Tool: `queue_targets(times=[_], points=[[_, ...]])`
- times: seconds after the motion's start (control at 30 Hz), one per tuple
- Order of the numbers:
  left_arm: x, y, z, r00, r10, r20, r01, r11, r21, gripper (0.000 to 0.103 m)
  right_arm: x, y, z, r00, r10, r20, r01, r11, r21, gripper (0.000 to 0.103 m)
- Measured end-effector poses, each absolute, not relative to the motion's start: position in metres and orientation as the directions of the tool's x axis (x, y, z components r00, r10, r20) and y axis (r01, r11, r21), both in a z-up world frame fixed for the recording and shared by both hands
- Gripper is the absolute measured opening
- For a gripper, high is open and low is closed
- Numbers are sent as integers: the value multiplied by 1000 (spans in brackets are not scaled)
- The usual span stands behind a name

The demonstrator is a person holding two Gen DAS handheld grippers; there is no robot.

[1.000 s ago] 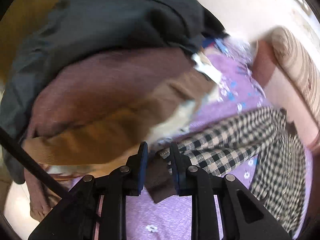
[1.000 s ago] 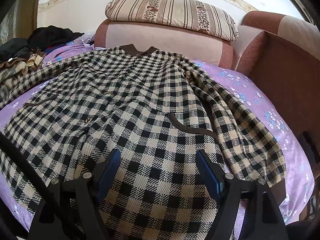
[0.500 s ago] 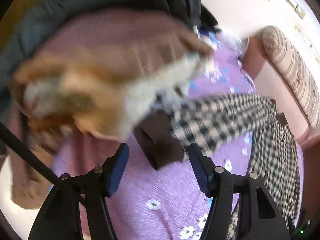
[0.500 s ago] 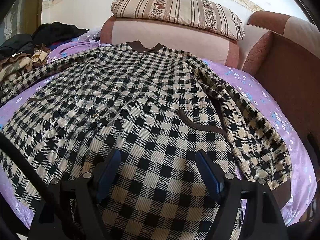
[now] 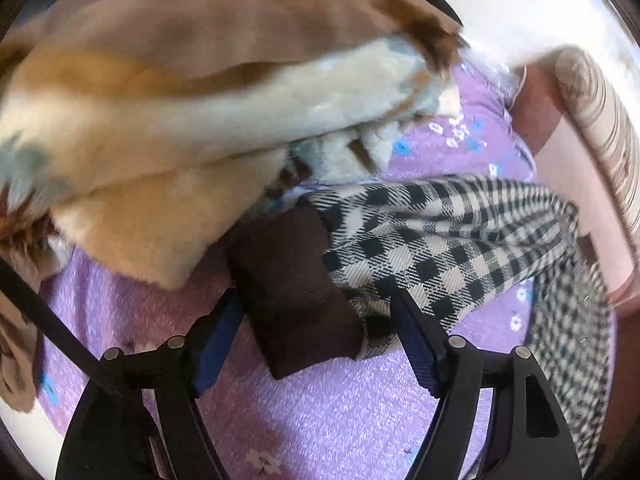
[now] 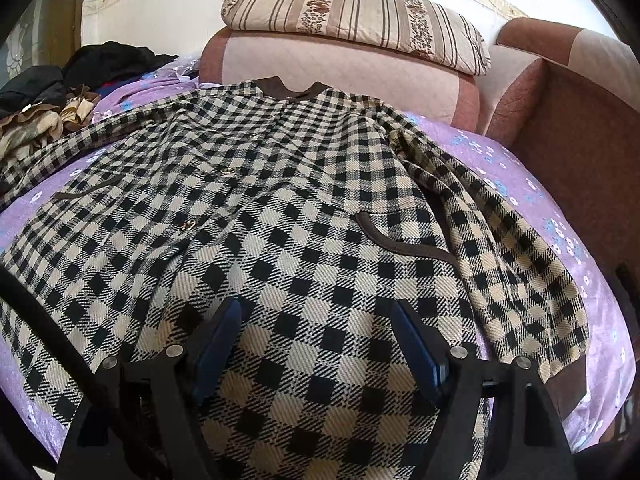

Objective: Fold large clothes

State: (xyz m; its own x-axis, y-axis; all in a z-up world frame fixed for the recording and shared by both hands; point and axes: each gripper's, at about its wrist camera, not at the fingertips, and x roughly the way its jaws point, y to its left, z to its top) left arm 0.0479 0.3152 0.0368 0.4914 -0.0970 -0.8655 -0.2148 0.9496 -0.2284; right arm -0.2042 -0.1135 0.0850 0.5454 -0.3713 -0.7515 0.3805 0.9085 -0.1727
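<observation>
Step in hand: we are judging that we are lining up on the left sleeve's cuff (image 5: 296, 288) so the sleeve (image 5: 436, 240) can be folded in over the coat (image 6: 280, 208).
Left claw (image 5: 316, 344): we are holding it released, jaws spread wide, the dark brown cuff lying between them but not pinched.
Right claw (image 6: 316, 344): we are holding it released too, hovering over the coat's lower front near the hem, gripping nothing.
Doing it well: we are aiming to close on the cuff itself, both layers, not on the bedsheet (image 5: 320, 412) under it; then lifting just enough to clear the sheet and carrying it across toward the buttons (image 6: 188, 225).
Risk: a pile of other clothes (image 5: 180, 120) is touching the cuff's far side, so we are keeping the far finger (image 5: 218, 346) clear of that fleece.
Where the coat is: it is lying flat, front up, in the middle of the bed, reaching nearly to the foot edge by us.
Long axis: it is running from the foot edge to the head edge.
Pointing: the brown collar (image 6: 292, 88) is facing the headboard (image 6: 340, 64), hem toward us.
Sleeves: the left one is stretching out toward the bed's left edge; the right sleeve (image 6: 500, 240) is lying along the body toward the right edge.
</observation>
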Motion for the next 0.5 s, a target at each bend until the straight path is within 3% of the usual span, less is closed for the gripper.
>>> queue_targets(times=[0.07, 0.23, 0.5], points=[[53, 309, 39, 472, -89, -877, -199, 958, -205, 16, -204, -111, 87, 550, -371, -748, 371, 911, -179, 81], [60, 305, 65, 498, -86, -863, -232, 946, -228, 13, -194, -101, 97, 560, -346, -753, 335, 926, -177, 81], [63, 342, 124, 665, -61, -744, -394, 818, -419, 3, -107, -68, 133, 620, -162, -768, 174, 983, -67, 81]])
